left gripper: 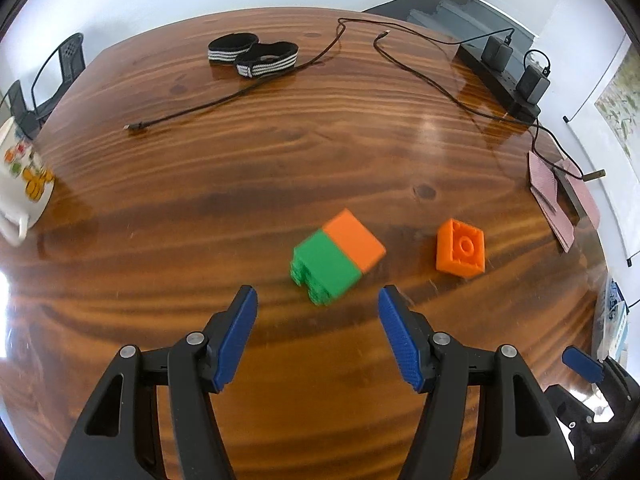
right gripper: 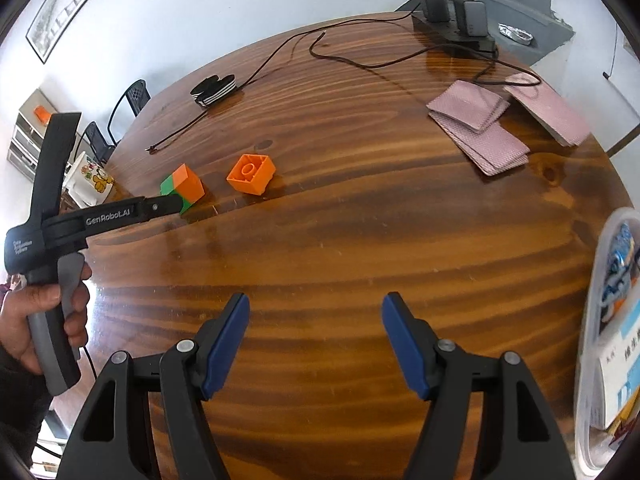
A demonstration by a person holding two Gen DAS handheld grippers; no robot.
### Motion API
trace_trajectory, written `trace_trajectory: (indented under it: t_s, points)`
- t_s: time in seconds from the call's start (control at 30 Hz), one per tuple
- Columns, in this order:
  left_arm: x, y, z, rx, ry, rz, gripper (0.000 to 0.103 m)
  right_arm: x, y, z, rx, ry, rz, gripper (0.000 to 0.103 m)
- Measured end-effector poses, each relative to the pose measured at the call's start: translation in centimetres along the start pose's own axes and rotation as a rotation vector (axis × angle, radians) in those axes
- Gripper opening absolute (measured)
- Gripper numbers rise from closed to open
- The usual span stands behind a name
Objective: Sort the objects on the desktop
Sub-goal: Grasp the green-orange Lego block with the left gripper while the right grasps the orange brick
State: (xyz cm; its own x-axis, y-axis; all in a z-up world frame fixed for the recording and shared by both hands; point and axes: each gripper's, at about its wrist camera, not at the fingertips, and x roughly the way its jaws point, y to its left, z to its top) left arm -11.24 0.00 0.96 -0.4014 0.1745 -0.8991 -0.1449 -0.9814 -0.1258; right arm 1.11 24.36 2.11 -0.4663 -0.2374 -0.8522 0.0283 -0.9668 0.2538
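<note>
The green and orange block point(left gripper: 338, 256) looks blurry in the left wrist view. In the right wrist view the left gripper point(right gripper: 160, 208) hides its lower part. The mug point(left gripper: 22, 184) is cut off at the left edge.

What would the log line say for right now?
left gripper: open, nearing green-and-orange block | right gripper: open, empty | lone orange block: lying on wooden table

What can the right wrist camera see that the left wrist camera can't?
Only the right wrist view shows the hand holding the left gripper, a framed picture and a foil dish. Only the left wrist view shows the cloths as a thin sliver and the mug's handle. Both show the green-orange block, orange brick, bands, cables and chargers on the table.
</note>
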Motion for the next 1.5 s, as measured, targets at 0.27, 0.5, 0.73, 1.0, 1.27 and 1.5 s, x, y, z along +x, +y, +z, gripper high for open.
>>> trace_trajectory:
  t_s: [0.27,0.5,0.73,1.0,1.27,1.5]
  points:
    - [1.2,0.1,1.6,0.044,-0.008,-0.024,0.066,1.9,1.4,1.9,-0.015,0.005,-0.001,0.073]
    - [1.7,0.1,1.9,0.048,-0.017,-0.053,0.066,3.4,2.5,3.9,-0.036,-0.002,0.0,0.073]
    - [2.2,-0.2,1.5,0.078,-0.026,-0.024,0.04,4.9,3.4,5.8,-0.067,-0.009,-0.007,0.073]
    - [1.6,0.5,1.5,0.06,-0.042,-0.025,0.036,6.6,4.1,7.3,-0.083,-0.004,-0.003,0.073]
    - [0.8,1.1,1.6,0.048,-0.054,0.048,0.036,8.4,5.7,8.6,-0.139,-0.003,0.003,0.073]
    - [0.1,1.2,1.1,0.041,-0.063,0.094,0.036,9.8,6.6,9.1,-0.184,0.003,-0.025,0.063]
